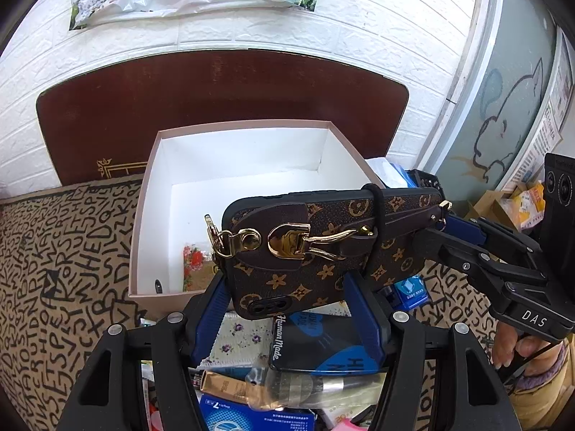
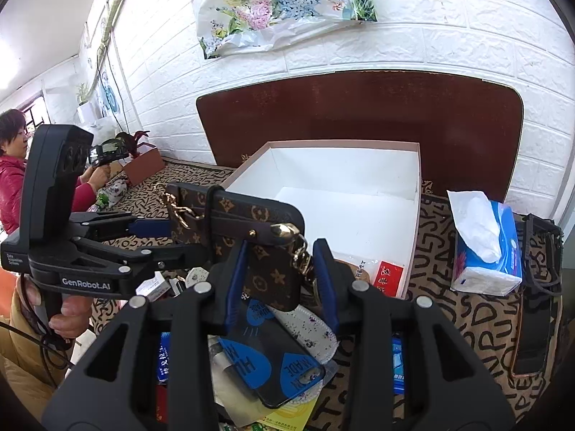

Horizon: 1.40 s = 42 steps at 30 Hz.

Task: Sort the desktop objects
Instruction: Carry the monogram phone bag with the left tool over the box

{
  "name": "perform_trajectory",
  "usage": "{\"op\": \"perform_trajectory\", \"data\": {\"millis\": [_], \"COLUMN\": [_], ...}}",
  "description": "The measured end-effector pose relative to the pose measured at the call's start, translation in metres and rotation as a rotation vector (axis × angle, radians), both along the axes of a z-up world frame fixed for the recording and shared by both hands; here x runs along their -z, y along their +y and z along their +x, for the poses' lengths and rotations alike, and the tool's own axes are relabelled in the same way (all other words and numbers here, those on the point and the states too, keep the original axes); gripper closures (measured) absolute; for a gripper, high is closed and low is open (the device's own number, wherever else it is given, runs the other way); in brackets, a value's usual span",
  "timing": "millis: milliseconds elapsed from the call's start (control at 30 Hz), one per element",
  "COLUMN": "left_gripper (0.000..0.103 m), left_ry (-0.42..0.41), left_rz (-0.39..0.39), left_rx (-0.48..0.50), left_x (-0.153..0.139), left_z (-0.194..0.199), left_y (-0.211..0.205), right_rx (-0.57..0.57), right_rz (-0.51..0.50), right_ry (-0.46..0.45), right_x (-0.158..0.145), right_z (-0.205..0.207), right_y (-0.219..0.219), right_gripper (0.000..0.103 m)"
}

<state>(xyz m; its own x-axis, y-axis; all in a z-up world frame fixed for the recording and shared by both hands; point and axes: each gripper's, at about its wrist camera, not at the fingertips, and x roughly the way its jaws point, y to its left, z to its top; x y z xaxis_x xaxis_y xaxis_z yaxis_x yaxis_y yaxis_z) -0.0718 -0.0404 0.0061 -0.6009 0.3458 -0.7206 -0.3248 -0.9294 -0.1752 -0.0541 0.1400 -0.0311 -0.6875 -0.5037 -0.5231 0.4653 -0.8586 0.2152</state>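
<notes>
A: Left wrist view first: our left gripper [image 1: 287,287] is clamped on the brown monogram phone case [image 1: 323,251], its blue pads pressing the case's two long edges near the end with the gold clasp.

B: And from the right wrist view we see our right gripper [image 2: 284,269] closed on the other end of the same phone case [image 2: 258,237], so both of us hold it at once. The case hangs in the air, lying roughly flat, with its strap and gold clips on the upper face.

A: Where does it sit against the box?

B: Just in front of the open white box [image 1: 230,165], above its near rim. Inside the box we can make out a small flowered packet [image 1: 196,265] against the near wall, and in the right view a red packet [image 2: 388,274] in the near corner.

A: Under our grippers lies a heap of things: a black and blue phone case [image 2: 273,366] printed with "Human Made", a white flowered mask [image 1: 240,337] partly beneath it, and a gold tube [image 1: 226,384] closer to us.

B: All of it rests on the worktop's letter-patterned cloth [image 1: 64,287]. To the right of the box we see a blue tissue pack [image 2: 488,248] with a tissue sticking up, and beside that a black basket [image 2: 539,287].

A: Behind the box a dark brown board [image 1: 215,86] leans on the white brick wall.

B: Far left in our right view, another person in a red jacket [image 2: 10,183] holds a similar device.
</notes>
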Motion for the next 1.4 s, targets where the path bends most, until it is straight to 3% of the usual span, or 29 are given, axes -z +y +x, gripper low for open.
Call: {"op": "perform_trajectory", "data": {"millis": [1400], "left_gripper": [0.037], "left_ry": [-0.018], "left_rz": [-0.023], "left_rx": [-0.027], "left_x": [0.004], "left_z": [-0.045], "left_y": [0.001], "right_rx": [0.013], "right_rz": [0.015], "right_ry": [-0.038], "right_x": [0.004], "right_z": [-0.050], "right_y": [-0.002], "right_gripper": [0.063]}}
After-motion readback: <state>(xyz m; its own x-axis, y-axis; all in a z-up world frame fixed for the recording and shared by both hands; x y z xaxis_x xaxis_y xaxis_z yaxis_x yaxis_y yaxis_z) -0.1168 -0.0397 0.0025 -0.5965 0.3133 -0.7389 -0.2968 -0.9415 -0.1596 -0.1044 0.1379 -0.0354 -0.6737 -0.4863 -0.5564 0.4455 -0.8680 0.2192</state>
